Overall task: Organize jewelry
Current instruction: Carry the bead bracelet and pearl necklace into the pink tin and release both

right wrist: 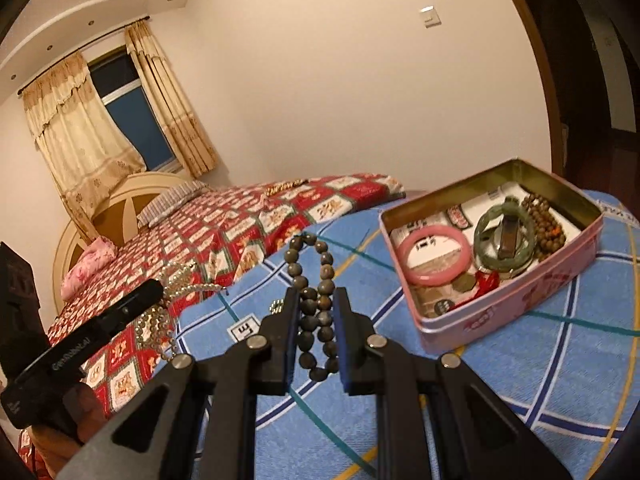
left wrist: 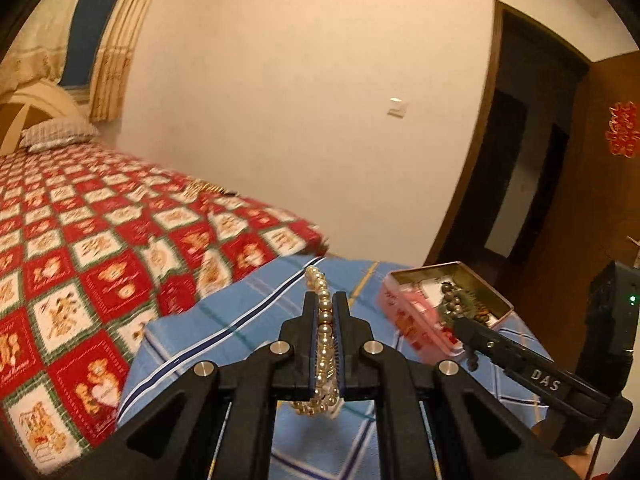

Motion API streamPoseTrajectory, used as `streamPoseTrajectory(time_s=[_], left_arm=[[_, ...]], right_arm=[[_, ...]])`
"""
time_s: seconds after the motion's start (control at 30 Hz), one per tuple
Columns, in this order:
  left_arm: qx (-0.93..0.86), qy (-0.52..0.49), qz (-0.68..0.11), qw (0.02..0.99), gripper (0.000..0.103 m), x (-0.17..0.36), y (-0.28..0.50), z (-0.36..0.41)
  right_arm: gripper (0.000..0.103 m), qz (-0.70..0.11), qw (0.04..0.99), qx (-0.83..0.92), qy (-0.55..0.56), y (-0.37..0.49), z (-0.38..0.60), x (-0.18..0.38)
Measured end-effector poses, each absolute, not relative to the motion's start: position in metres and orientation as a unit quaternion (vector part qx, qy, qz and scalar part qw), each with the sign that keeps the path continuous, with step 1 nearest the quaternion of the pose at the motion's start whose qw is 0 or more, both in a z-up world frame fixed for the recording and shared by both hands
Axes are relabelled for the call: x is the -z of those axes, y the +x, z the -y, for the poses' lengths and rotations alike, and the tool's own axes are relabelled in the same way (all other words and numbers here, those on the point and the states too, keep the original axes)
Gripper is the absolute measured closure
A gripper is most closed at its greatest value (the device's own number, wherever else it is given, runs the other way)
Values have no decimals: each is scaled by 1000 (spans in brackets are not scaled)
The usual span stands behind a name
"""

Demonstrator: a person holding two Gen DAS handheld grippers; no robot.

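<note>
My left gripper (left wrist: 326, 300) is shut on a pearl bead strand (left wrist: 325, 320), held above the blue checked cloth (left wrist: 240, 320); the pearls hang from it in the right wrist view (right wrist: 180, 280). My right gripper (right wrist: 317, 294) is shut on a dark grey-brown bead bracelet (right wrist: 316, 304), held above the cloth left of the open pink tin (right wrist: 520, 292). The tin holds a pink bangle (right wrist: 434, 256), a green bangle (right wrist: 504, 240), brown beads (right wrist: 548, 224) and small items. In the left wrist view the right gripper (left wrist: 450, 314) sits at the tin (left wrist: 408, 320).
A bed with a red and white patterned cover (left wrist: 80, 260) lies to the left, with a small gold item (left wrist: 204, 188) on it. A dark doorway (left wrist: 532, 168) is on the right. A curtained window (right wrist: 120, 120) is behind the bed.
</note>
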State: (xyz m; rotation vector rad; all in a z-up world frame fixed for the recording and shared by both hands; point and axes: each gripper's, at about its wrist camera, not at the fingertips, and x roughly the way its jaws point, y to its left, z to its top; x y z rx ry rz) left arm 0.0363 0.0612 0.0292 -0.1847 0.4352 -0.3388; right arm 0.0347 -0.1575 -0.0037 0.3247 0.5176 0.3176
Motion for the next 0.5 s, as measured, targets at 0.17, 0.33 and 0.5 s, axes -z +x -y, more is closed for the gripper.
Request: streamPoseTrajectory(time_s=[0.17,0.33,0.5], left_arm=[[196,-80,-202,956,97,-39,38,-38],[231,-74,-200,949,97,-42,48,-3],[270,-86,-199,938,97,-43,68,40]], right_arm=[[84,-222,953,-123,168,28,180,-8],[83,-206,963,-66,161,28,214,-15],[83,-199,968,-20,150,36,245,-19]])
